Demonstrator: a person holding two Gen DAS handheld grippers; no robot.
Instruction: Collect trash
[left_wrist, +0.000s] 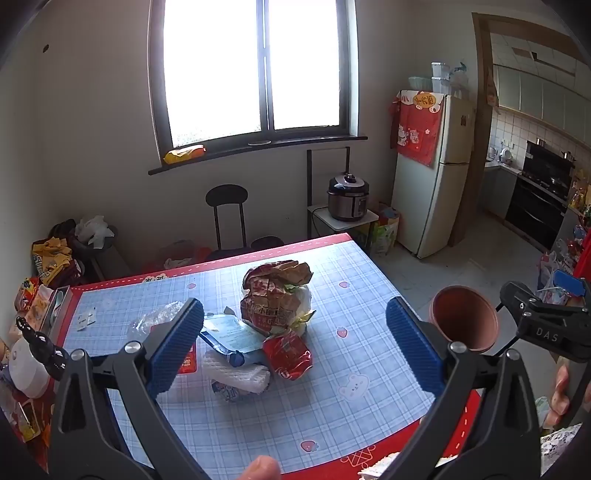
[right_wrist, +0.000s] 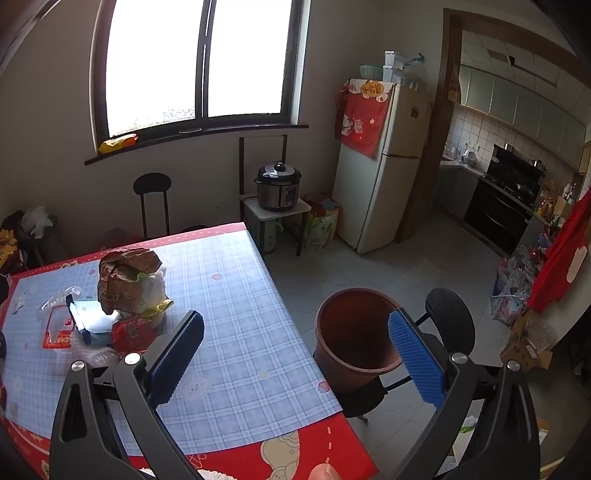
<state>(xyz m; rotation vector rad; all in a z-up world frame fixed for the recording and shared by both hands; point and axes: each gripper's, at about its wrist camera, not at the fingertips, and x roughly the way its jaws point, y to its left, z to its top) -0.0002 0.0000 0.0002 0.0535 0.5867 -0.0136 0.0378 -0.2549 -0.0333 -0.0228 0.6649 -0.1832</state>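
Note:
A heap of trash lies mid-table: a crumpled brown and red paper bag (left_wrist: 275, 291) (right_wrist: 123, 284), a red wrapper (left_wrist: 288, 354) (right_wrist: 131, 334), a white foam net (left_wrist: 236, 374), a blue and white pouch (left_wrist: 229, 334) and clear plastic (left_wrist: 155, 317). A brown bin (right_wrist: 354, 332) (left_wrist: 463, 317) stands on a black chair off the table's right edge. My left gripper (left_wrist: 294, 308) hovers open over the heap's near side, holding nothing. My right gripper (right_wrist: 295, 319) is open and empty above the table's right edge, its right finger in front of the bin.
The table (right_wrist: 240, 332) has a blue checked cloth with a red border. Clutter and a white bottle (left_wrist: 29, 365) crowd its left edge. Behind stand a black chair (left_wrist: 227, 214), a pressure cooker (right_wrist: 279, 186) on a small stand and a fridge (right_wrist: 376, 166). Bags (right_wrist: 513, 291) line the right wall.

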